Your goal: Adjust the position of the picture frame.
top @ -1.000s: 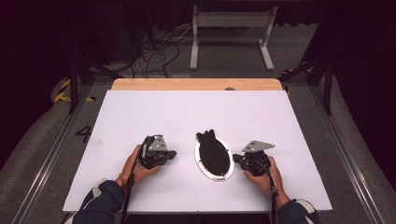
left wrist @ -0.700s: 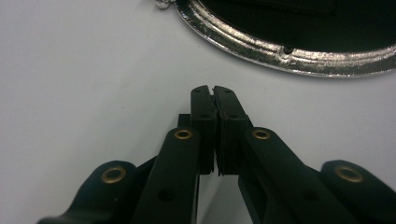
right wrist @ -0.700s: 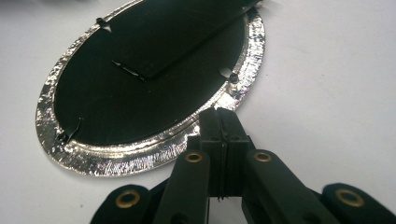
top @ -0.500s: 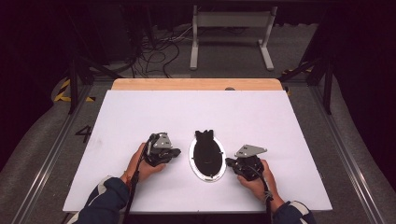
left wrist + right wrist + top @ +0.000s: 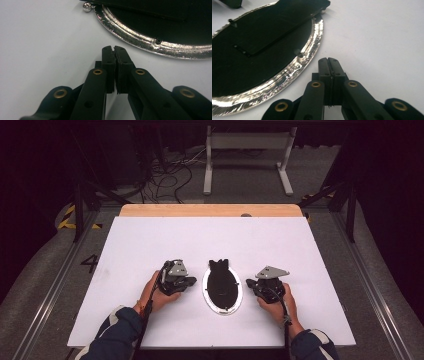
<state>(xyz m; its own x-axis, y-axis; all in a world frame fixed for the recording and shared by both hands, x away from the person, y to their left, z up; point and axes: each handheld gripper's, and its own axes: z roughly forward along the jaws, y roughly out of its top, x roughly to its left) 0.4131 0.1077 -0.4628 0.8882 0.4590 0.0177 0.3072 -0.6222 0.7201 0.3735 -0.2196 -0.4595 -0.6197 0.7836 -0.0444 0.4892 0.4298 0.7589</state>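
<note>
White bench [image 5: 150, 245] all round, nothing in the way. The black oval plate with the shiny silver rim [image 5: 222, 287] lies flat between both tongs: left tongs [image 5: 192, 281] pressed together just beside its rim, right tongs [image 5: 248, 282] likewise together, empty.

High view: worktop [image 5: 150, 245] evenly and brightly lit from above, surroundings far and to both sides fall into near black. Shadows short and soft. Slight overall softness, mild compression blur. Gripper views: white surface slightly overexposed; silver rim [image 5: 140, 37] of the black oval plate shows speckled glare. Near jaws sharp, far plate edge out of focus.
</note>
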